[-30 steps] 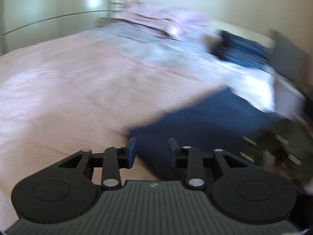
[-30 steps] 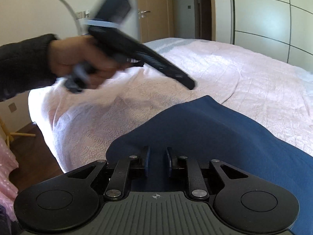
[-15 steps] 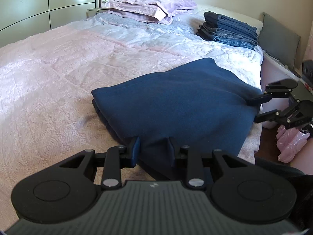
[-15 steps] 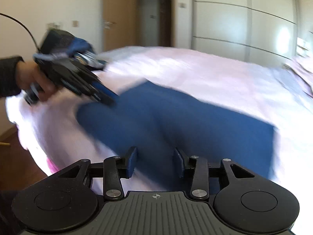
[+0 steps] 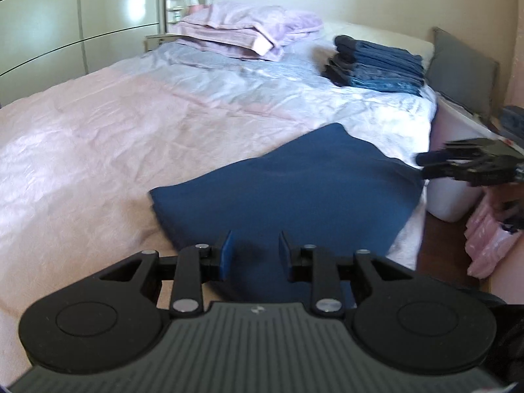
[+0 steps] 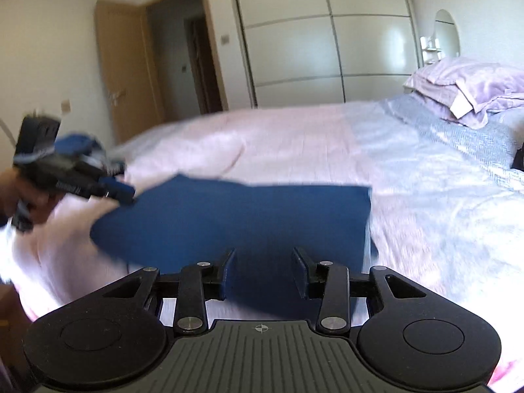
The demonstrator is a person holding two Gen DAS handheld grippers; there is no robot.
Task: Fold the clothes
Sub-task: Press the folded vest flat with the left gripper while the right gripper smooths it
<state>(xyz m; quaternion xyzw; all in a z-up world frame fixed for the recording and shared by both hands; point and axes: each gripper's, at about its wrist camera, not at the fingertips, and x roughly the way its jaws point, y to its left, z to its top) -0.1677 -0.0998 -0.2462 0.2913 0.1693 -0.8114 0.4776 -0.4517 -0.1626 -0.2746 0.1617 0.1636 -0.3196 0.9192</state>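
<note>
The navy garment [image 5: 288, 193] lies folded flat on the bed [image 5: 131, 137], near the side edge closest to the person, with its long axis running along that edge, from one hand-held gripper toward the other. The left hand-held gripper [image 5: 253, 250] hovers at one short end of it, fingers apart and holding nothing, the cloth spreading straight ahead and partly under the gap between the fingers. The right hand-held gripper [image 6: 263, 270] sits at the opposite side, jaws likewise apart and empty, with the garment directly in front of it and reaching away to the left. Each tool shows in the other's view at the far end of the cloth, so the garment lies between the two, about equally close to both; whether either touches the fabric is unclear, given the blur. A stack of folded jeans [image 5: 376, 65] rests farther up the bed, beside the lilac pillows [image 5: 249, 29]. The fold looks close to done, and the likely next move is a pinch at both ends to lift the piece toward that stack.
</note>
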